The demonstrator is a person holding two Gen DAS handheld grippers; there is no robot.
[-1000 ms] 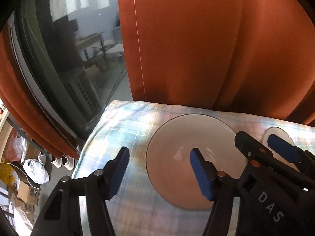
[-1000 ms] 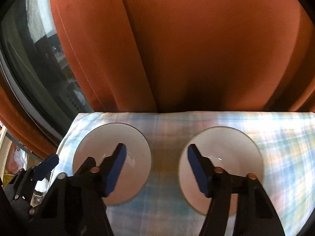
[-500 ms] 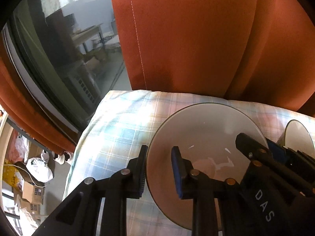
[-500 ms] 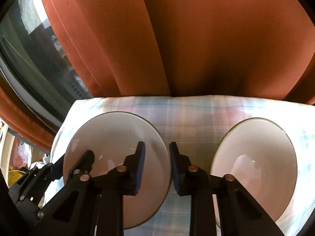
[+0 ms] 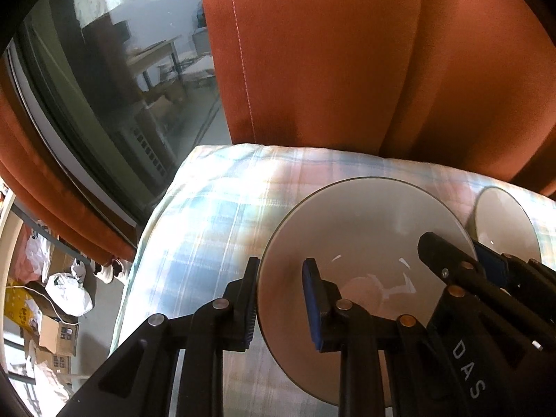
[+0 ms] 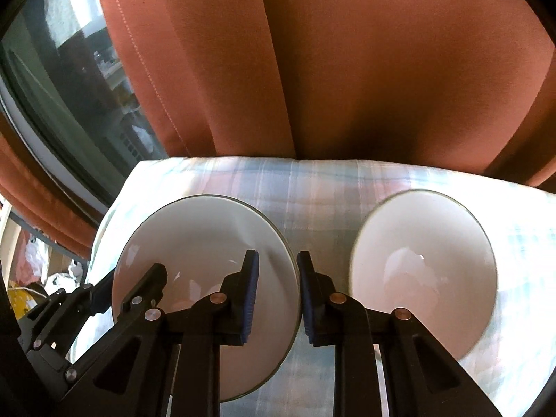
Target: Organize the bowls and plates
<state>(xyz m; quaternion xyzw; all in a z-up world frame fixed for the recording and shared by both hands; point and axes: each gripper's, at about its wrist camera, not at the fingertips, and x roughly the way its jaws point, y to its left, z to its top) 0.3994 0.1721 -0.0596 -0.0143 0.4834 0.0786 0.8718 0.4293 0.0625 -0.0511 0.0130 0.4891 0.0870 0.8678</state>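
Bowls sit side by side on a plaid-covered counter [image 6: 312, 194] in front of a rust-red curtain [image 6: 347, 69]. Both tongs grip the same left bowl [image 6: 208, 243]: the left tongs [image 5: 281, 299] are pinched on its left rim, one pad outside and one inside, while the right tongs [image 6: 276, 295] are clamped narrow on its right rim. The right bowl [image 6: 420, 278] stands free, just beside, untouched.

The step in hand looks like a two-sided lift of the left bowl, probably to nest it into its neighbour. To do it well, both rims should rise together and level, since a thin smooth rim can slide out of flat pads if one side leads. Keep the pull straight up off the cloth before carrying it across, and bring it down centred over the right bowl so rims do not knock.
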